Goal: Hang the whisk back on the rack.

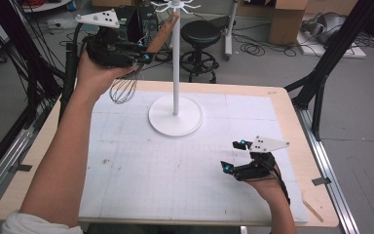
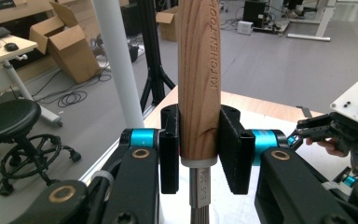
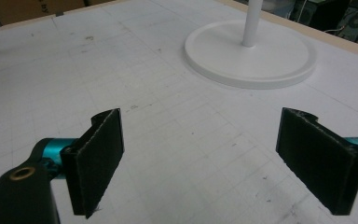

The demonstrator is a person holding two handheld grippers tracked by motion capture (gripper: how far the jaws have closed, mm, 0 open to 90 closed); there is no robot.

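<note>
Left gripper (image 1: 143,57): raised above the table's far left corner, jaws clamped on the whisk's wooden handle; in the left gripper view (image 2: 199,154) pads pressed against both sides of the handle near its lower end
Whisk (image 1: 141,66): held in the air, tilted, handle up and to the right toward the stand's pole, wire loops hanging down-left over the table edge; handle (image 2: 199,79) stamped "KITCHEN TOOL", metal ferrule just below the pads
Stand (image 1: 176,114): white round base on the mat's far middle, thin pole upright, hooks at the top; pole just beside the handle tip
Right gripper (image 1: 235,157): low over the near right of the mat, jaws spread wide, nothing between them; in the right gripper view (image 3: 212,163) bare gridded mat between the pads
Table (image 1: 292,126): wooden top under a white gridded mat
</note>
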